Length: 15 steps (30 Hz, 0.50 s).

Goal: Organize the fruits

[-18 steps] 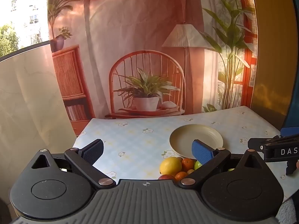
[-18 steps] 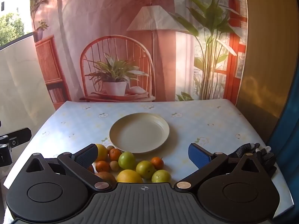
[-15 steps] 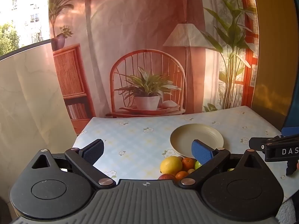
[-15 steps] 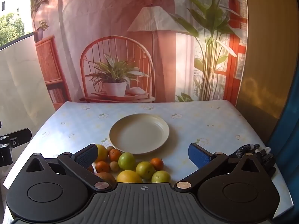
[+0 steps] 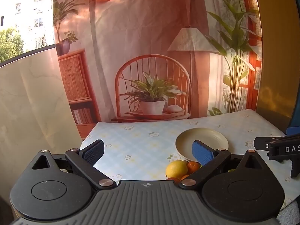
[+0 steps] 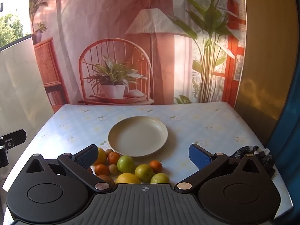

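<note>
On the table [image 6: 206, 116], bare plate [image 6: 138, 136] beside loose fruits [image 6: 131, 166]

Floral tablecloth [image 6: 196, 120]; printed room backdrop [image 6: 116, 37] behind; black glove [image 6: 262, 154] at rt edge.

Setting: a staged home-style tabletop, set up indoors for recording. Evidence: a wrinkled printed fabric backdrop [image 6: 116, 37] hangs behind the table's far edge, picturing a rattan chair, potted plant, floor lamp and bookshelf. The table wears a pale blue floral-print tablecloth [image 6: 196, 123]. A round cream plate [image 6: 137, 136] sits at its centre; mixed loose fruit [image 6: 129, 166] lies near the front edge. A beige marbled panel [image 5: 31, 101] flanks the left edge, with a window view of buildings above it.
</note>
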Each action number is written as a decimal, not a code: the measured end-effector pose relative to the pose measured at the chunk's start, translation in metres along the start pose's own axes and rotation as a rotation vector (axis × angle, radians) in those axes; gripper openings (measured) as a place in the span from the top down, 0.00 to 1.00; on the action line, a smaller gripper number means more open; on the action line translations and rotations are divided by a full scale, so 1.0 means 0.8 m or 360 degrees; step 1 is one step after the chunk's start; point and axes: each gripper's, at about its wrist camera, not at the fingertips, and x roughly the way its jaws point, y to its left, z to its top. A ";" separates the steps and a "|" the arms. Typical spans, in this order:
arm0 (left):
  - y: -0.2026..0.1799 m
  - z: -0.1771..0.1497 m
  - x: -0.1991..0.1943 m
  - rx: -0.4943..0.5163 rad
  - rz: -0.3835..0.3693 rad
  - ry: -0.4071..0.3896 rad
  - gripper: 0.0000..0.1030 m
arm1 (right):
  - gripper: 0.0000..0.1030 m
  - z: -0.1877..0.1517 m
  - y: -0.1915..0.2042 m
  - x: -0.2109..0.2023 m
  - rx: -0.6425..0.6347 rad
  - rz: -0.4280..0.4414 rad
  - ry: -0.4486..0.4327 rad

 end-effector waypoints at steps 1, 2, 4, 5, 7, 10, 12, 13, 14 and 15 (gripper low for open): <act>0.000 0.000 -0.001 -0.0002 0.0002 -0.0004 0.01 | 0.00 0.000 0.000 0.000 0.0001 -0.0001 -0.0002; 0.002 0.000 -0.002 -0.0003 0.0005 -0.0008 0.01 | 0.00 -0.001 0.000 0.000 0.0001 -0.0004 -0.0006; 0.002 -0.001 -0.003 -0.0004 0.0012 -0.0016 0.01 | 0.00 -0.002 0.001 -0.002 0.0003 -0.0006 -0.0012; 0.003 -0.001 -0.004 -0.0006 0.0015 -0.0020 0.01 | 0.00 -0.002 0.000 -0.003 0.0004 -0.0007 -0.0014; 0.004 -0.002 -0.005 -0.0010 0.0016 -0.0024 0.01 | 0.00 0.000 0.001 -0.004 0.0002 -0.0011 -0.0019; 0.005 -0.001 -0.005 -0.0011 0.0021 -0.0032 0.01 | 0.00 0.000 0.001 -0.006 0.0000 -0.0015 -0.0027; 0.005 -0.001 -0.006 -0.0014 0.0021 -0.0037 0.01 | 0.00 -0.001 0.001 -0.007 -0.0002 -0.0016 -0.0033; 0.005 -0.001 -0.007 -0.0015 0.0020 -0.0041 0.01 | 0.00 -0.001 0.001 -0.008 -0.0002 -0.0017 -0.0035; 0.006 -0.001 -0.007 -0.0015 0.0022 -0.0047 0.01 | 0.00 -0.001 0.001 -0.008 -0.0002 -0.0016 -0.0037; 0.006 -0.002 -0.008 -0.0013 0.0024 -0.0053 0.01 | 0.00 -0.001 0.001 -0.009 -0.0001 -0.0015 -0.0038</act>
